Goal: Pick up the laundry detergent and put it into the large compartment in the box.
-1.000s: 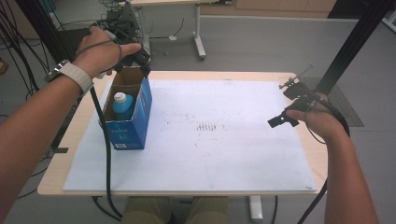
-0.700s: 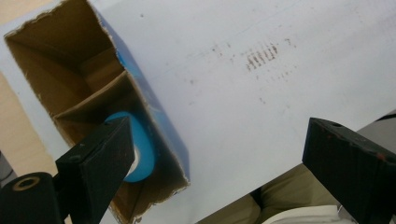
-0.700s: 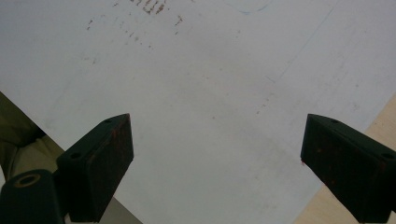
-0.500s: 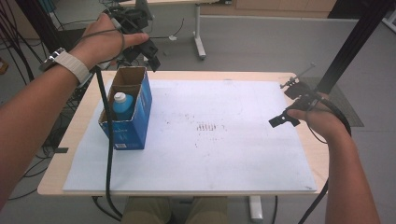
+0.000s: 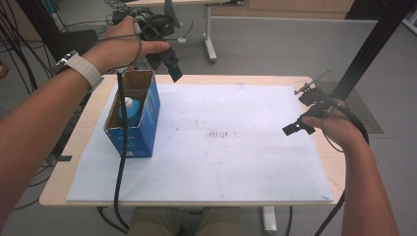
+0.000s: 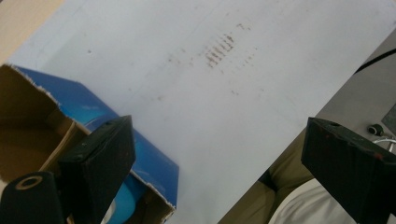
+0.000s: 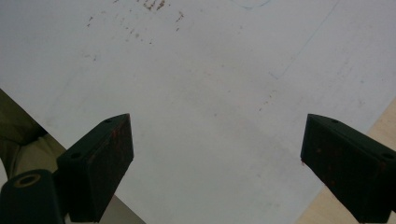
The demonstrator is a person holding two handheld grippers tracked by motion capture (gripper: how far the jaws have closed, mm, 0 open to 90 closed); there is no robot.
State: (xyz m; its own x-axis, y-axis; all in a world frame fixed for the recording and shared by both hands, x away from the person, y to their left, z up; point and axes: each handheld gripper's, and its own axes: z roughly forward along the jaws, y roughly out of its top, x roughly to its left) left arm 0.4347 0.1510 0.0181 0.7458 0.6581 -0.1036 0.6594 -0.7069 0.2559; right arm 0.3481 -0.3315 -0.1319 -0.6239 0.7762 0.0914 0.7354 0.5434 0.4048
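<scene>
Inside blue box (image 5: 147,125): blue bottle (image 5: 129,109)

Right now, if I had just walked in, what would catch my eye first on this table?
Most likely the blue cardboard box, standing open-topped at the left of the white sheet, with a light blue bottle inside. Next, the left tongs, held open in the air above the far end of the box. The right tongs, also open, hover near the sheet's right edge.
</scene>
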